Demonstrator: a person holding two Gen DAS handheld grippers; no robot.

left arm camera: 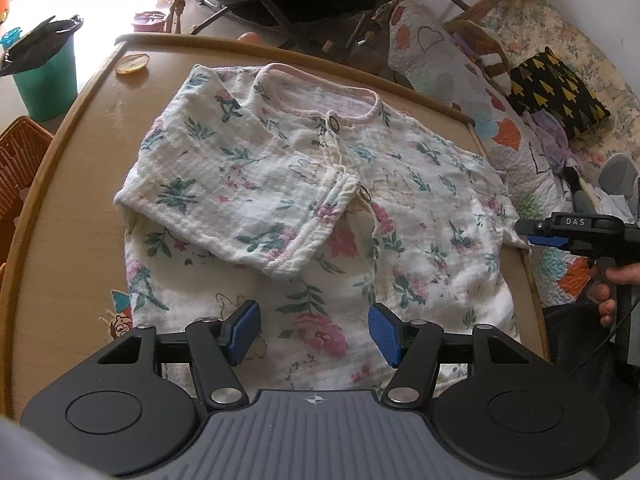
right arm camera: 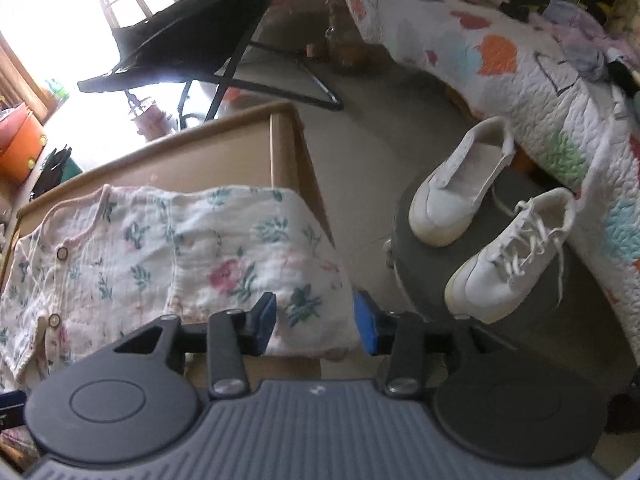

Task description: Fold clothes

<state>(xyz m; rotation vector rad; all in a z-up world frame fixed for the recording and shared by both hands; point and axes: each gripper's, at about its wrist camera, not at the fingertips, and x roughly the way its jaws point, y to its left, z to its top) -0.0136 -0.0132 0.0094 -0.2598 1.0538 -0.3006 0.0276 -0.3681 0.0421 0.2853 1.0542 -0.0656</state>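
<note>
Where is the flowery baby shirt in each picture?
Left wrist view: the flowery shirt fills the middle, spread on the table, one sleeve folded across its front.
Right wrist view: the shirt lies at lower left, its sleeve end between the open right gripper fingers.
Shared landmark: the heart-patterned quilt.

The right gripper [right arm camera: 315,322] hangs with its jaws spread apart, its blue pads [right arm camera: 266,322] on either side of the edge of a floral shirt [right arm camera: 168,256]. The shirt lies flat on a wooden table [right arm camera: 224,160], and its right edge droops over the table's side. Two snap buttons [right arm camera: 62,254] show along its front. Beside the table, a pair of white sneakers [right arm camera: 492,220] sits on a dark round stool [right arm camera: 424,296]. A patterned quilt [right arm camera: 520,60] covers the bed behind them, and a black folding chair [right arm camera: 192,36] stands beyond the table.
</note>
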